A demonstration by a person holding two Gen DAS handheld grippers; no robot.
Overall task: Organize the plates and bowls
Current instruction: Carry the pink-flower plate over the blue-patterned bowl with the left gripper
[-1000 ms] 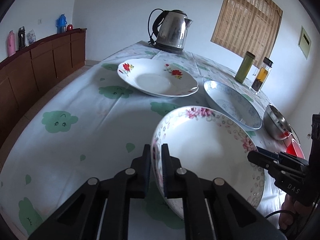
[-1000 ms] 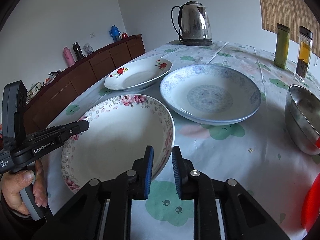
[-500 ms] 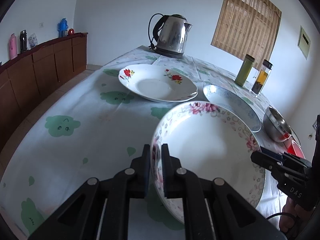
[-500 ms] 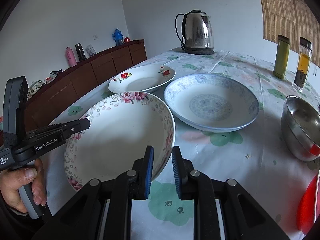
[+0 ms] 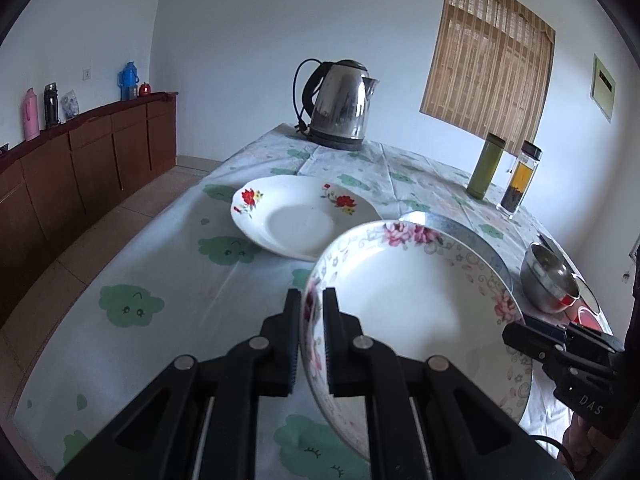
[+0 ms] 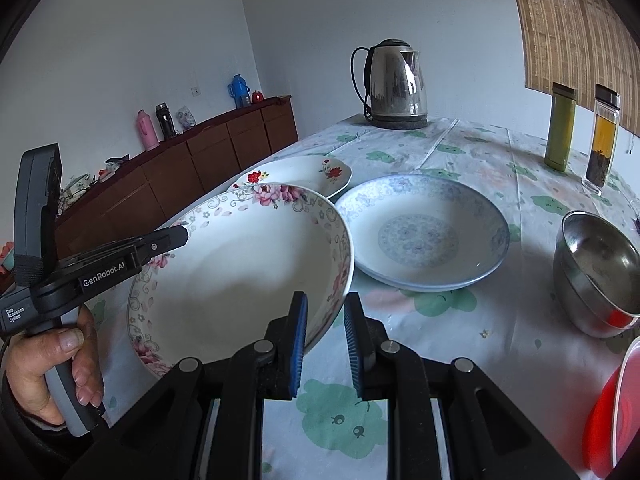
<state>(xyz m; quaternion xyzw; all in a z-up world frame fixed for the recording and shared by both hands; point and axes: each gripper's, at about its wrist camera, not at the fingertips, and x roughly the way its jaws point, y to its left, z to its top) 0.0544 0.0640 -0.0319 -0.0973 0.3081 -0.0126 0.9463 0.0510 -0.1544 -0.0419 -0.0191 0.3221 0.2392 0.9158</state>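
- Left gripper (image 5: 311, 332) clamped on near-left rim of pink-flowered bowl (image 5: 416, 312), held tilted above tablecloth (image 5: 168, 264).
- Right gripper (image 6: 325, 336) straddling the bowl's right rim, jaws parted, not pinching.
- Beyond: red-flowered plate (image 5: 296, 216) far left, blue-patterned plate (image 6: 424, 236) right.
- Farther right: steel bowl (image 6: 600, 276); kettle (image 6: 396, 84) at far end.

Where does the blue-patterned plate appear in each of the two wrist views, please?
Left wrist view: the blue-patterned plate shows right of centre as a sliver, mostly hidden behind the raised pink-flowered plate.
Right wrist view: it lies in full right of centre, beyond the right gripper.
Shared landmark: the steel kettle at the table's far end.
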